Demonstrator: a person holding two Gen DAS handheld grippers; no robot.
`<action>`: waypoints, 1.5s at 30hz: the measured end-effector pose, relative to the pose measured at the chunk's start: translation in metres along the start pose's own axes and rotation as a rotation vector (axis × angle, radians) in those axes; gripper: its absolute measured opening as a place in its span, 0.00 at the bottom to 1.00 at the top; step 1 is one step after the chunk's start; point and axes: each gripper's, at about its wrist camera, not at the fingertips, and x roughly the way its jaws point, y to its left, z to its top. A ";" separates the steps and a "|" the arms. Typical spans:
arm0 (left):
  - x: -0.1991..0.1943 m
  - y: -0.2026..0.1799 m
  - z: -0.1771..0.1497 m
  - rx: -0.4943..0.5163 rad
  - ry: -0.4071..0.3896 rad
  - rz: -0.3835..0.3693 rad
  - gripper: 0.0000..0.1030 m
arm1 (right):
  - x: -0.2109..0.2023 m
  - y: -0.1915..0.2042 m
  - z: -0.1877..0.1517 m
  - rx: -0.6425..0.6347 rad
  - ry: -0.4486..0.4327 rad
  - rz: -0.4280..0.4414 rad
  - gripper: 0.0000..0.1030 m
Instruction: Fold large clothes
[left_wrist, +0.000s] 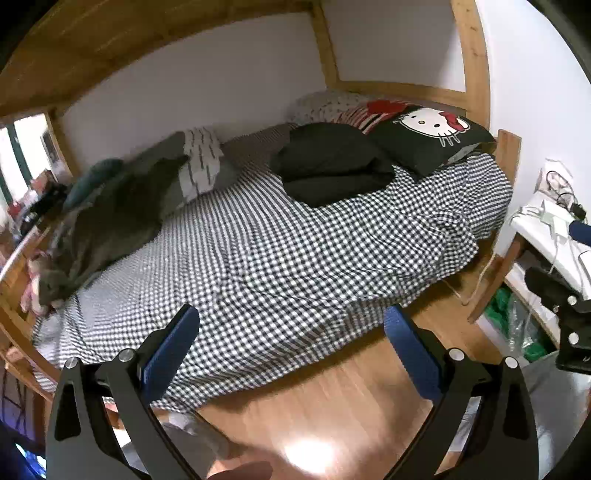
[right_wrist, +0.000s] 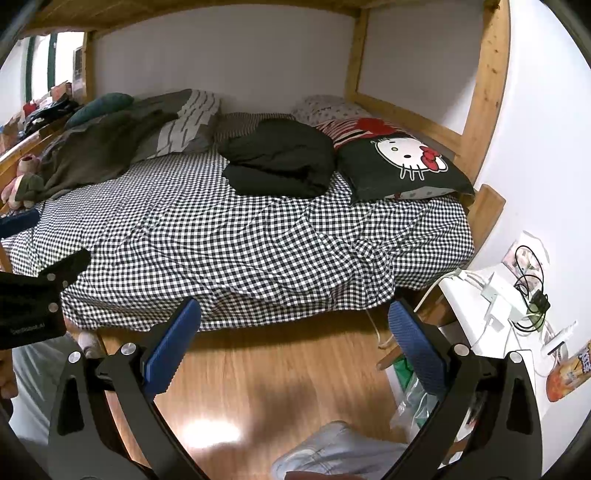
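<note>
A folded black garment (left_wrist: 332, 162) lies on the checkered bed (left_wrist: 258, 258) near the pillows; it also shows in the right wrist view (right_wrist: 280, 162). A grey-green garment (left_wrist: 110, 214) lies crumpled at the bed's left end, also in the right wrist view (right_wrist: 96, 151). My left gripper (left_wrist: 291, 332) is open and empty, held over the floor in front of the bed edge. My right gripper (right_wrist: 295, 325) is open and empty, also in front of the bed edge. Each gripper shows at the edge of the other's view.
A Hello Kitty pillow (right_wrist: 402, 166) and striped pillows (right_wrist: 184, 125) lie at the back. A white side table (right_wrist: 491, 314) with cables stands at right. Wooden bunk posts (right_wrist: 484, 92) frame the bed. Wood floor (right_wrist: 280, 369) lies below. Plush toys (right_wrist: 22, 181) sit at left.
</note>
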 end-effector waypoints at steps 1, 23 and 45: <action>0.000 0.000 0.000 -0.004 0.001 -0.007 0.96 | 0.000 0.000 0.000 -0.001 0.000 0.000 0.97; -0.005 -0.002 -0.003 -0.012 -0.005 0.088 0.96 | 0.000 -0.002 0.000 0.001 -0.001 -0.006 0.97; -0.011 -0.007 0.000 0.000 -0.036 0.031 0.96 | -0.001 -0.003 0.003 0.008 -0.003 0.007 0.97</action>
